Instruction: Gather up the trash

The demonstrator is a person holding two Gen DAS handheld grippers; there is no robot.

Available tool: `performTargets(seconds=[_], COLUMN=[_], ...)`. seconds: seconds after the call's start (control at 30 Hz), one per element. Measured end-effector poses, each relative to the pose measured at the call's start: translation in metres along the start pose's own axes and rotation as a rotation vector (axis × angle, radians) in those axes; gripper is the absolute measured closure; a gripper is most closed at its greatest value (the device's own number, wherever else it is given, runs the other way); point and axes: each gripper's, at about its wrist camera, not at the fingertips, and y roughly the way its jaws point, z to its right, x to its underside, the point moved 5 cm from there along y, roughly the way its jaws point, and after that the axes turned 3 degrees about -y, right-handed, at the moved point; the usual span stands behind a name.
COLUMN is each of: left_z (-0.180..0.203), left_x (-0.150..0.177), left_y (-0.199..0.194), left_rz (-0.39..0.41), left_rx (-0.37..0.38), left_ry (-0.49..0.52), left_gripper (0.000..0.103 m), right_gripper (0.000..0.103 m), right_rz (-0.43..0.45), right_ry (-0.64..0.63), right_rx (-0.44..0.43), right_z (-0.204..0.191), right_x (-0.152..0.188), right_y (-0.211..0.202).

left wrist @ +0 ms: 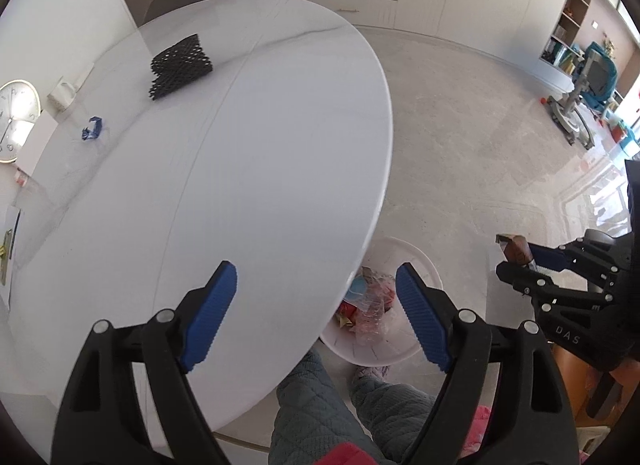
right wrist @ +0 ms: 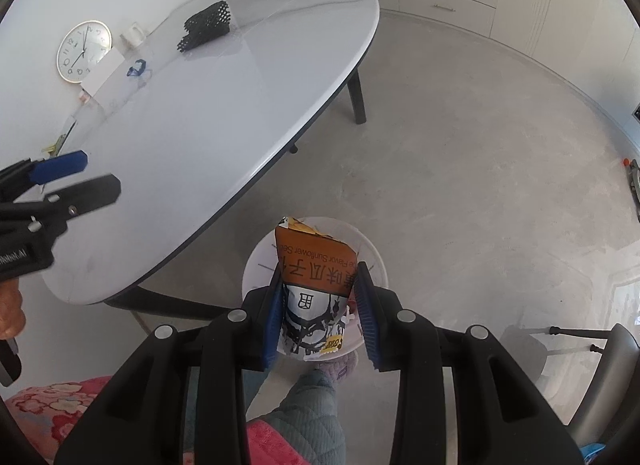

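Note:
My right gripper (right wrist: 320, 309) is shut on an orange and white sunflower seed bag (right wrist: 314, 289) and holds it right above the white trash bin (right wrist: 374, 255) on the floor. In the left wrist view the right gripper (left wrist: 516, 261) shows at the right with the bag's end (left wrist: 514, 251) between its fingers. My left gripper (left wrist: 316, 313) is open and empty over the near edge of the white oval table (left wrist: 240, 169); it also shows in the right wrist view (right wrist: 96, 177). The bin (left wrist: 408, 349) holds several wrappers (left wrist: 368, 305). A small blue scrap (left wrist: 92, 129) lies on the table's far left.
A black mesh piece (left wrist: 180, 65) lies on the far part of the table. A round clock (right wrist: 84, 51), a white mug (right wrist: 134, 35) and a white card (right wrist: 104, 71) stand by the wall. A grey chair (right wrist: 608, 381) is at the right. My legs (right wrist: 312, 417) are below.

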Motion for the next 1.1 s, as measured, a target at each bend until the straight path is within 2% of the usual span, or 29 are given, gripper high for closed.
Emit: performTargets(seconds=[0.1, 0.17, 0.23, 0.3, 0.43, 0.73, 1.1], left_z=[-0.020, -0.031, -0.040, -0.046, -0.058, -0.064, -0.061], left_x=[-0.001, 0.000, 0.000, 0.001, 0.000, -0.007, -0.010], left_y=[-0.004, -0.005, -0.005, -0.007, -0.006, 0.000, 0.005], left_rz=[0.007, 0.005, 0.000, -0.005, -0.010, -0.029, -0.042], left_rx=[-0.025, -0.038, -0.048, -0.051, -0.049, -0.033, -0.025], left_ry=[-0.042, -0.067, -0.091, -0.113, -0.148, -0.159, -0.156], left_gripper=[0.019, 0.018, 0.018, 0.018, 0.017, 0.017, 0.017], right_gripper=[0.060, 0.050, 0.033, 0.023, 0.011, 0.006, 0.006], right_rz=[-0.028, -0.050, -0.075, -0.083, -0.049, 0.019, 0.031], right_ry=[-0.038, -0.066, -0.082, -0.073, -0.052, -0.023, 0.003], right_rx=[-0.016, -0.019, -0.004, -0.005, -0.012, -0.002, 0.003], right_z=[-0.012, -0.020, -0.024, -0.026, -0.027, -0.021, -0.014], right_x=[-0.001, -0.002, -0.001, -0.003, -0.013, -0.037, -0.037], right_y=[0.016, 0.026, 0.036, 0.039, 0.030, 0.008, 0.002])
